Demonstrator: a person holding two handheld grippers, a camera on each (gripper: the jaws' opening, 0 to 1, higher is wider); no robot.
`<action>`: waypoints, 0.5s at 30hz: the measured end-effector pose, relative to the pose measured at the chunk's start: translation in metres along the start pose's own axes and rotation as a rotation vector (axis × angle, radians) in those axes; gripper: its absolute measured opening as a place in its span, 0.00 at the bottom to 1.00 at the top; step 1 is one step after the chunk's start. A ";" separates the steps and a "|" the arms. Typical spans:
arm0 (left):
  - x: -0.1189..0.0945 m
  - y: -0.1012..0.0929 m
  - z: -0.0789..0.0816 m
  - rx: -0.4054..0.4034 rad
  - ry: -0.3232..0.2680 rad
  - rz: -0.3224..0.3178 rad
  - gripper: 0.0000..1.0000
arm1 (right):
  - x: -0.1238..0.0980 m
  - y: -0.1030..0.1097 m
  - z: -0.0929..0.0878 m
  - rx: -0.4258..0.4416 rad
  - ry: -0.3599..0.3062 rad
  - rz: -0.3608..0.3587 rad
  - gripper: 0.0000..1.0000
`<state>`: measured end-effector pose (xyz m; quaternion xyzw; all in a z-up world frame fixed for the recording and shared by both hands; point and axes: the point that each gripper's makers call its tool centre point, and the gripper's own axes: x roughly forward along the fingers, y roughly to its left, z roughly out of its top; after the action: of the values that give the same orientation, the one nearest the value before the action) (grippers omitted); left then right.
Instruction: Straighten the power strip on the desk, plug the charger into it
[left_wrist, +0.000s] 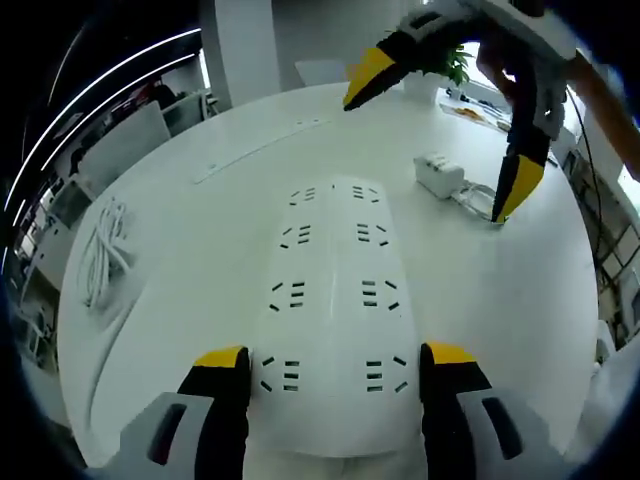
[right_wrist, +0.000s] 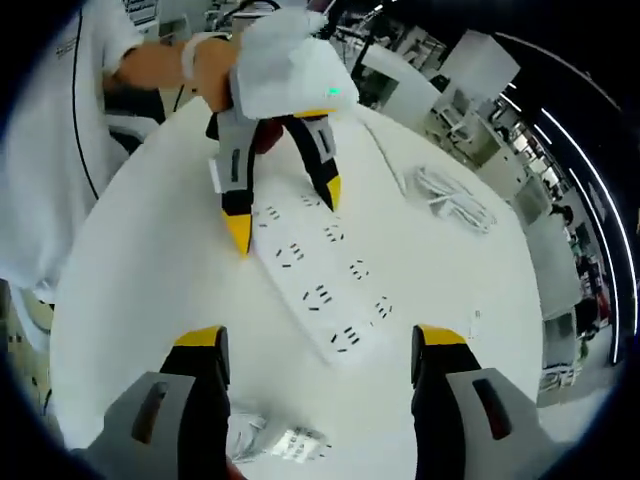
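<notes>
left gripper fingers straddle power strip, gaping; charger apart.

Opposed close views, seemingly both over one power strip.

Left gripper and right gripper — both spread wide, holding nothing.

Open-plan office, rows of white desks, ceiling strip lights
</notes>
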<state>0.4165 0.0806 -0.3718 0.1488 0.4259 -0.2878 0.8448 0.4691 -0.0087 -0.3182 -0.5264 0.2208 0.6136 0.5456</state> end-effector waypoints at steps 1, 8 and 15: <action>0.000 0.000 0.000 0.000 0.000 0.000 0.70 | 0.005 0.000 -0.002 -0.011 0.020 0.033 0.74; 0.001 0.001 0.000 0.001 0.002 0.000 0.70 | 0.036 -0.020 -0.001 -0.087 0.113 0.151 0.72; 0.002 0.003 0.000 -0.001 0.005 0.000 0.70 | 0.051 -0.023 -0.003 -0.164 0.218 0.237 0.69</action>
<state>0.4191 0.0819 -0.3728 0.1490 0.4281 -0.2870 0.8439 0.4985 0.0185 -0.3579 -0.6029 0.2883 0.6287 0.3976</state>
